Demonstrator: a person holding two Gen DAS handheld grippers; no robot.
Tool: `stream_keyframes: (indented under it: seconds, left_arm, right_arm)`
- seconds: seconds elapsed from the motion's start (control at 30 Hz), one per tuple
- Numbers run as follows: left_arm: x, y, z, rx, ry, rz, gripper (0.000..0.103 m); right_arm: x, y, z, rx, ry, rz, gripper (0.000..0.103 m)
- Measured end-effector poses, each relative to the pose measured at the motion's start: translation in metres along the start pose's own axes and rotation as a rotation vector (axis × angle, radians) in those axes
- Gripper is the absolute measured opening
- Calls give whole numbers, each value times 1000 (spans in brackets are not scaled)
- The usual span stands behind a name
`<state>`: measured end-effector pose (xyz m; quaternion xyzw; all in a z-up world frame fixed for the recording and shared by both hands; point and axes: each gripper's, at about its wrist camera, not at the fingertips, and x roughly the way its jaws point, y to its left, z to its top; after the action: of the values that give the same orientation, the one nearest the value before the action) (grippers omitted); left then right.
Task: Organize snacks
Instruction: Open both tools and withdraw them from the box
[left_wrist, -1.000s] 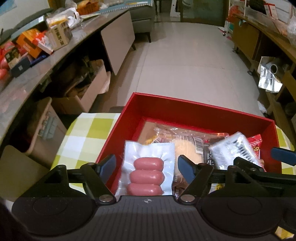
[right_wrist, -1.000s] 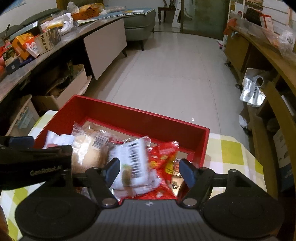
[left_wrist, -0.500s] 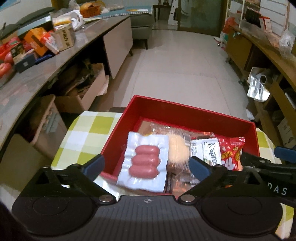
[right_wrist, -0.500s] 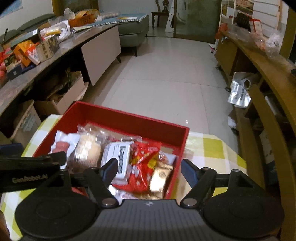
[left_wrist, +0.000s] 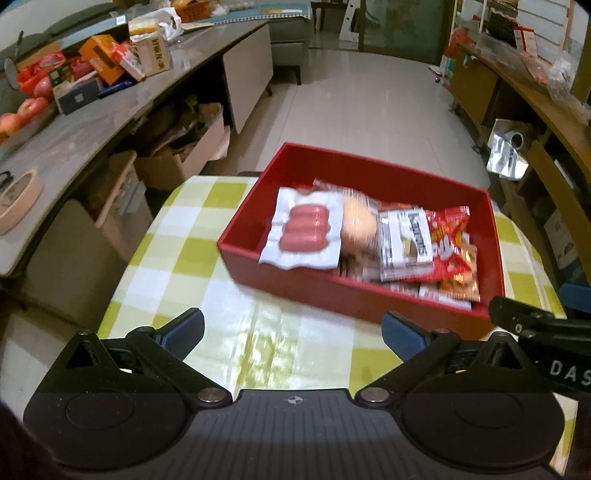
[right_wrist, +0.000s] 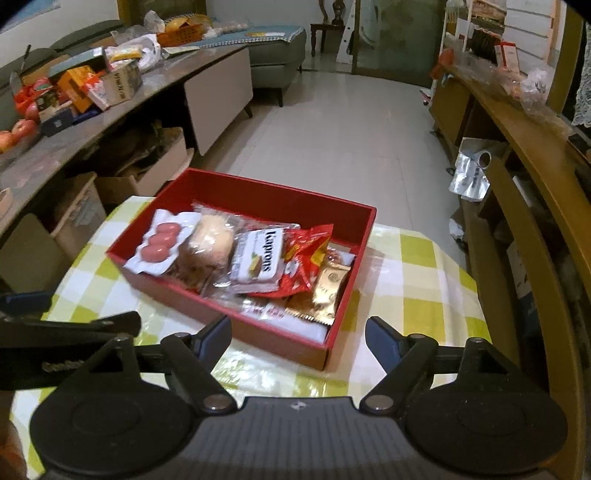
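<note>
Sausages (left_wrist: 304, 229) lie crosswise in the red box (left_wrist: 354, 295); both tools spread, empty.

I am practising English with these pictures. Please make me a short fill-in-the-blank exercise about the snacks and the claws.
1. The snacks lie in a box whose colour is ____.
2. The sausage pack holds ____ sausages.
3. The left claw and the right claw both have their jaws ____.
4. The tablecloth is checked white and ____.

Missing words: red; three; open; green
</note>
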<state>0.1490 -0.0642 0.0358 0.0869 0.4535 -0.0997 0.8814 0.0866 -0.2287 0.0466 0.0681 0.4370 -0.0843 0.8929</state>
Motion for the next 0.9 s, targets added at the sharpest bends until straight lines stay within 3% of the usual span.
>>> stream_keyframes:
  seconds: [0.43, 0.9]
  left_arm:
    - [-34, 7, -34, 22, -53, 7, 103]
    - [-48, 9, -47, 38, -84, 27, 103]
  right_arm:
    - [-39, 15, -34, -24, -23, 8, 87]
    - [-49, 15, -42, -29, -27, 16, 88]
